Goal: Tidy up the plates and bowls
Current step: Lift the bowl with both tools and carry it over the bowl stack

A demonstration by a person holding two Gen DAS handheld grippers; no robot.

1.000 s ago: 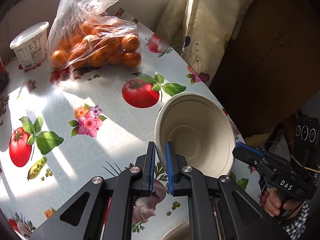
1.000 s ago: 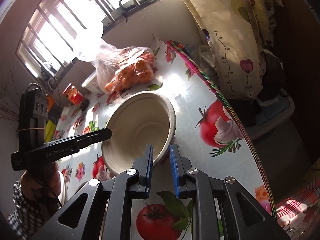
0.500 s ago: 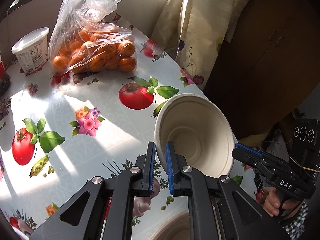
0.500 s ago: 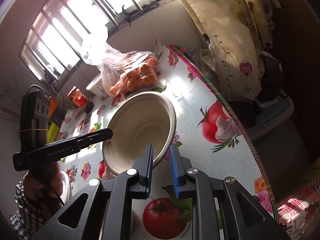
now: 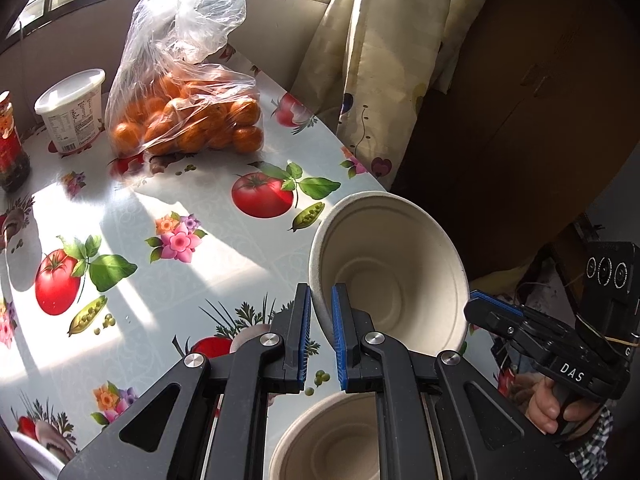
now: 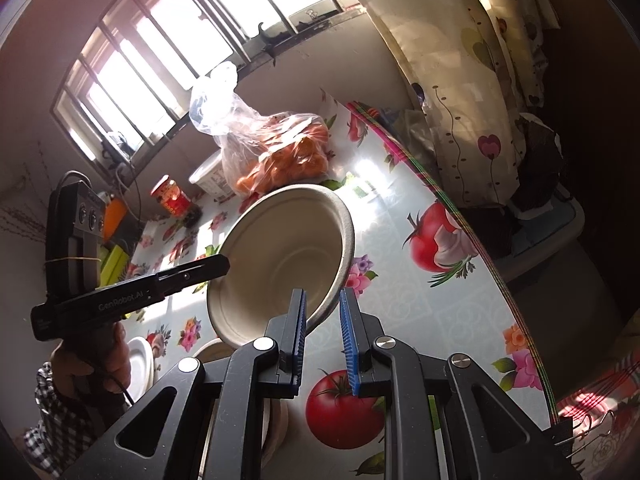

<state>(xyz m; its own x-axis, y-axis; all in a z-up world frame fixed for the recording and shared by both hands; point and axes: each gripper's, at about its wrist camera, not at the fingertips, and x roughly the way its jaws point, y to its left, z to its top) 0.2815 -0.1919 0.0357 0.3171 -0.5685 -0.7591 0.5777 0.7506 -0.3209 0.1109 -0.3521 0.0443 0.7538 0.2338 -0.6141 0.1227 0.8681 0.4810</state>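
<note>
- Your left gripper point(image 5: 321, 320) is pinched on the near rim of the held bowl point(image 5: 394, 268), one blue pad inside the wall and one outside. Gripping the thin wall there lets the bowl hang clear of the table with its mouth turned toward you.
- Your right gripper point(image 6: 322, 320) straddles the opposite rim of the same bowl. A gap shows between its right pad and the rim, so I judge it parted or only lightly on; the left appears to bear the load.
- Just below the left gripper sits a second bowl point(image 5: 332, 440), mouth up on the table point(image 5: 132, 216). Its place under the carried one suggests it is the base of the stack, so you are probably lining up to nest.
- The tilt will need levelling before you lower, or the rim may catch the lower bowl's edge.
- In the right wrist view a white plate point(image 6: 138, 364) lies near your left hand point(image 6: 88, 368), apart from the bowls; likely its own pile.
- Farther back stand the bag of oranges point(image 5: 188, 120), the white tub point(image 5: 72, 112) and a red jar point(image 5: 10, 148), well apart from your working spot.
</note>
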